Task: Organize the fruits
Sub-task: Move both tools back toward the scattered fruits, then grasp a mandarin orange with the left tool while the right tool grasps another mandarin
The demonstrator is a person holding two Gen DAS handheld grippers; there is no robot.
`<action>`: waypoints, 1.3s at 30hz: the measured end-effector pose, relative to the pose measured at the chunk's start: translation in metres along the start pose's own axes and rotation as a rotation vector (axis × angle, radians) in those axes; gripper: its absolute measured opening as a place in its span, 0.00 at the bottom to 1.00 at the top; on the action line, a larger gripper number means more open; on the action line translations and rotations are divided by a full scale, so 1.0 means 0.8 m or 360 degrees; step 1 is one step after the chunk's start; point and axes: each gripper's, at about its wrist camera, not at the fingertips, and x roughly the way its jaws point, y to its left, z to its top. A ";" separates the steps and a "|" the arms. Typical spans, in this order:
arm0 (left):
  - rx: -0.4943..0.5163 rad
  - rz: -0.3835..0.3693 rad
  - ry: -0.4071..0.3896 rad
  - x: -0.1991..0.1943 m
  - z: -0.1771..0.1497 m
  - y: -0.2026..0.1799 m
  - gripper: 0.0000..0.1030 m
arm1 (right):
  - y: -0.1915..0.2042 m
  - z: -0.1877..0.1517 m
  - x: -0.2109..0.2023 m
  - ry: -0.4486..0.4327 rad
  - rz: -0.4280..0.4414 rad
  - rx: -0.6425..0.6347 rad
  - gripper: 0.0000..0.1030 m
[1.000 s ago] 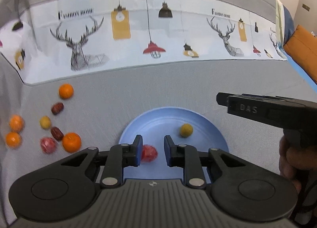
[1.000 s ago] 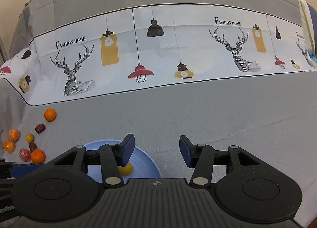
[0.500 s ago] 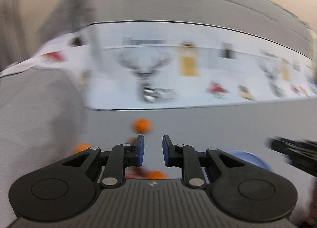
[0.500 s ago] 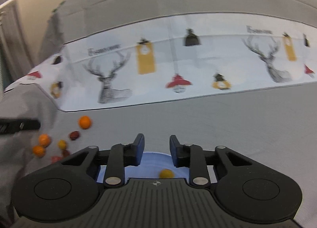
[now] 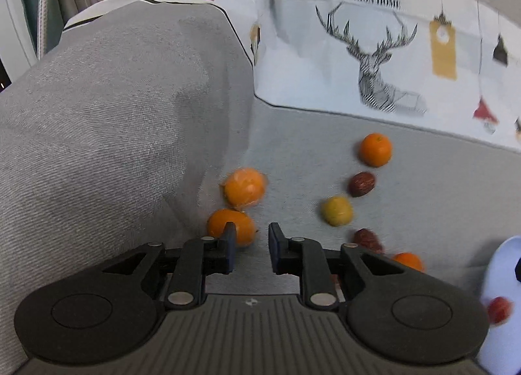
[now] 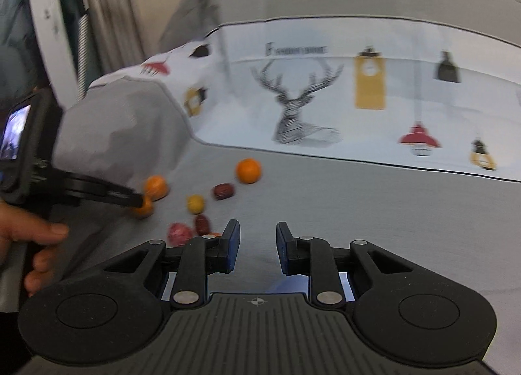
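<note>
Loose fruit lies on the grey cloth: an orange [image 5: 231, 227] just past my left gripper's left finger, another orange [image 5: 245, 186] behind it, a far orange [image 5: 375, 149], a yellow fruit [image 5: 336, 210], and dark red dates [image 5: 362, 183]. My left gripper [image 5: 249, 246] is open and empty, close to the nearest orange. The blue plate [image 5: 503, 280] at the right edge holds a red fruit [image 5: 498, 310]. My right gripper [image 6: 257, 248] is open and empty above the plate's edge [image 6: 286, 287]. The right wrist view shows the left gripper [image 6: 138, 200] touching an orange [image 6: 143, 209].
A raised grey fold of cloth [image 5: 114, 134] rises left of the fruit. A white printed band with deer and lamps [image 5: 384, 59] runs across the back. A red fruit [image 6: 179, 233] and a date [image 6: 202, 224] lie near my right gripper.
My left gripper has swung left from the plate to the loose fruit by the fold. My right gripper has turned left and its jaws have narrowed.
</note>
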 end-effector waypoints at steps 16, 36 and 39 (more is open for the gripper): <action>0.0277 0.0242 0.0069 0.052 -0.013 -0.031 0.59 | 0.058 -0.010 0.120 0.0280 0.0014 -0.0194 0.69; -0.0119 -0.0144 0.0147 -0.003 0.009 0.015 0.42 | 0.059 -0.001 0.075 0.0274 0.0073 -0.0220 0.34; -0.0158 -0.0230 0.0203 -0.012 0.007 0.020 0.42 | 0.058 0.014 0.037 0.0227 0.0058 -0.0172 0.34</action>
